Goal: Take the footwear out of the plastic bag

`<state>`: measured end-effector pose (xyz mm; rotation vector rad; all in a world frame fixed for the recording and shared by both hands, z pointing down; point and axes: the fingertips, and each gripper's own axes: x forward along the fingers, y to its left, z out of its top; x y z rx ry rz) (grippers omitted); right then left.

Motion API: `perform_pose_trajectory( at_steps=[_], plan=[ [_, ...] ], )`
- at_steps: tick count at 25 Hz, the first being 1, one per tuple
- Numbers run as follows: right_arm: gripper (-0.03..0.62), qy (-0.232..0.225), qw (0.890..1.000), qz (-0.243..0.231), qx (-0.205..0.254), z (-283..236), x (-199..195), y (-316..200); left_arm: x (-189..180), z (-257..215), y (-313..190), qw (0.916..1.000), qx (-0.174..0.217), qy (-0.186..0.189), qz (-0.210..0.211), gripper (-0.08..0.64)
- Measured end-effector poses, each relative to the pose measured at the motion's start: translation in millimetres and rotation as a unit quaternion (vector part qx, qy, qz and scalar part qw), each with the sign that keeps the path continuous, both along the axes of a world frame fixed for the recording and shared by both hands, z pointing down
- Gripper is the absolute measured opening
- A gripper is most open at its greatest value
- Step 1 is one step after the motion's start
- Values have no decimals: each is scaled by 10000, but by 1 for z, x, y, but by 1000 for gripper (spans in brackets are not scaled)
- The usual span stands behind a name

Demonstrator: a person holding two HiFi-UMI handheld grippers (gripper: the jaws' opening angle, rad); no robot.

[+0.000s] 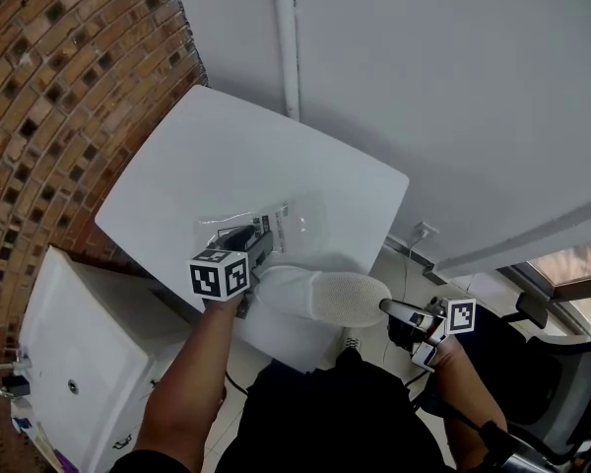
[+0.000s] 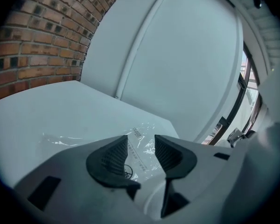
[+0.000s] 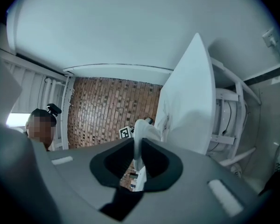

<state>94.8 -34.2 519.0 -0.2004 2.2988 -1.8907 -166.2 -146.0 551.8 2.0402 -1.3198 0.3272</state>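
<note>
A clear plastic bag [image 1: 294, 221] lies flat on the white table [image 1: 246, 156]. My left gripper [image 1: 259, 243] rests over its near end, jaws open, and the film [image 2: 84, 138] shows under and between the pads without being pinched. A white slipper-like shoe [image 1: 325, 296] sits just right of that gripper, at the table's near edge, outside the bag. My right gripper [image 1: 386, 307] is shut on the shoe's right end. In the right gripper view the thin white edge of the shoe [image 3: 142, 129] stands pressed between the two pads of that gripper [image 3: 138, 160].
A brick wall [image 1: 59, 97] runs along the left, with a white cabinet [image 1: 79, 363] below the table. A white pipe [image 1: 288, 37] climbs the grey wall behind. An office chair [image 1: 561, 372] stands at the right. A person [image 3: 39, 125] appears by the bricks.
</note>
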Motion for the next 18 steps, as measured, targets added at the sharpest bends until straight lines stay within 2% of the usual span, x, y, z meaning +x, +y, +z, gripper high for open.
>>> perform_pose_trajectory(
  at_steps=[3, 10, 12, 14, 18],
  plan=[
    [54, 26, 9996, -274, -77, 8, -29, 4, -17, -13, 33, 9999, 18, -26, -107, 130],
    [58, 510, 9968, -497, -365, 44, -77, 1, -24, -11, 116, 9995, -261, 161, -110, 89],
    [61, 856, 9940, -591, -323, 52, -82, 3, -24, -4, 131, 9987, -439, 141, -198, 66],
    [67, 1395, 9877, -677, -206, 64, -82, 5, -20, -2, 140, 9983, -516, 199, -208, 66],
    [82, 2692, 9607, -681, 59, 91, -72, 8, -14, -6, 145, 9984, -453, 323, -102, 58]
  ],
)
